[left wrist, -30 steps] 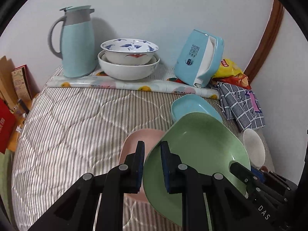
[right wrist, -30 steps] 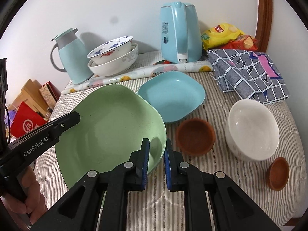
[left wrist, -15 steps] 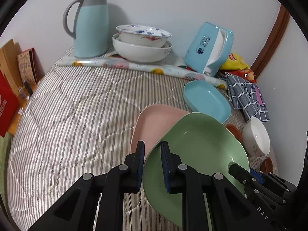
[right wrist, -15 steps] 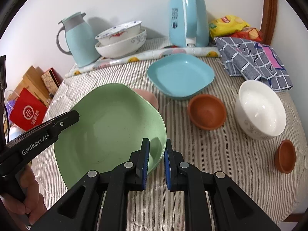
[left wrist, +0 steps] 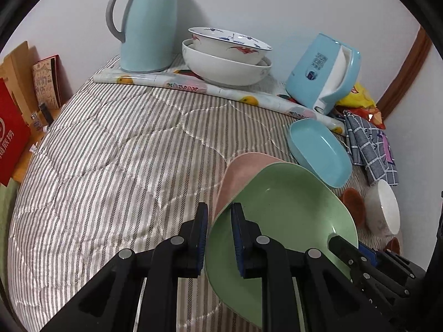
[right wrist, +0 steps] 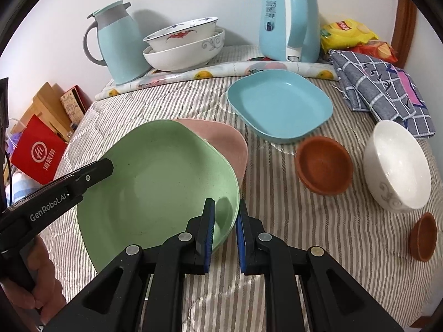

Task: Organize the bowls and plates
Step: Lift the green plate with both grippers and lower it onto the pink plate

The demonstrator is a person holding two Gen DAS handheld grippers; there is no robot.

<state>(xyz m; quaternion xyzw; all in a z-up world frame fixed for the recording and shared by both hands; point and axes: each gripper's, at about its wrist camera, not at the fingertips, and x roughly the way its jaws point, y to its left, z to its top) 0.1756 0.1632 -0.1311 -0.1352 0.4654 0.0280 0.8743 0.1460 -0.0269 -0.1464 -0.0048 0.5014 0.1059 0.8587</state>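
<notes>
Item 1, far left of my right gripper: a red paper bag [right wrist: 37, 152] and cardboard boxes [right wrist: 52, 102], beside the striped quilted cover [right wrist: 304, 221].

Item 2, my left gripper [left wrist: 218, 238]: clenched on the near-left rim of the green plate [right wrist: 157, 182]; one of its fingers [right wrist: 94, 171] lies across that plate's left edge in the right wrist view, with a hand [right wrist: 30, 285] on the grip below.

Item 3, the green plate: held between both grippers, tilted, overlapping the pink plate [right wrist: 229, 144] just behind it. I cannot tell whether the two touch.

Item 4, my right gripper [right wrist: 224, 235]: clamped on the green plate's right rim, jaws nearly together.

Item 5, ahead and left at the wall: a pale blue thermos jug [right wrist: 119, 44], then two nested porcelain bowls [right wrist: 185, 44] on a rolled fruit-print sheet [right wrist: 221, 72].

Item 6, straight ahead of the right gripper: a blue plate [right wrist: 279, 105] lying flat, with a blue electric kettle [right wrist: 290, 19] behind it.

Item 7, right of the right gripper: a brown bowl [right wrist: 324, 166], a white bowl [right wrist: 396, 166], a small brown dish [right wrist: 422, 236].

Item 8, far right rear: a checked cloth [right wrist: 382, 88] and snack bags [right wrist: 351, 36].
</notes>
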